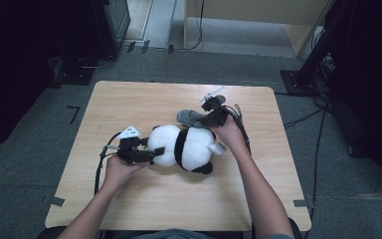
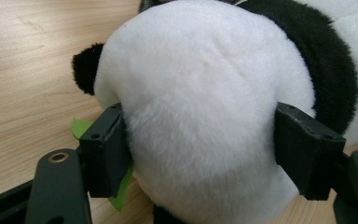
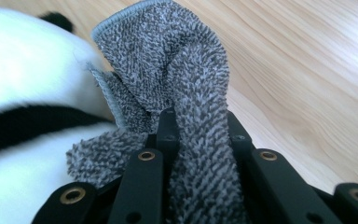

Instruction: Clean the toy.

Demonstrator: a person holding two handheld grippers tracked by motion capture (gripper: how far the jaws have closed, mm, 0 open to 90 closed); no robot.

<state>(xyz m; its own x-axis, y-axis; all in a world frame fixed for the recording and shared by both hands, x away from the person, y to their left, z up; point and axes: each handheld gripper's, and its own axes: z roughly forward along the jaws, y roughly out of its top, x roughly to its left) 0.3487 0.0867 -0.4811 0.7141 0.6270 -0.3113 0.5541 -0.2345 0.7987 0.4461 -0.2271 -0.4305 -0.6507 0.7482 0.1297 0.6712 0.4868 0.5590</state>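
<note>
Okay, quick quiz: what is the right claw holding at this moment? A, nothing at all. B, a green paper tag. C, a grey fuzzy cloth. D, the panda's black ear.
C: in the right gripper view the right claw is shut on a bunched grey cloth, held beside the plush panda lying on the table.
</note>
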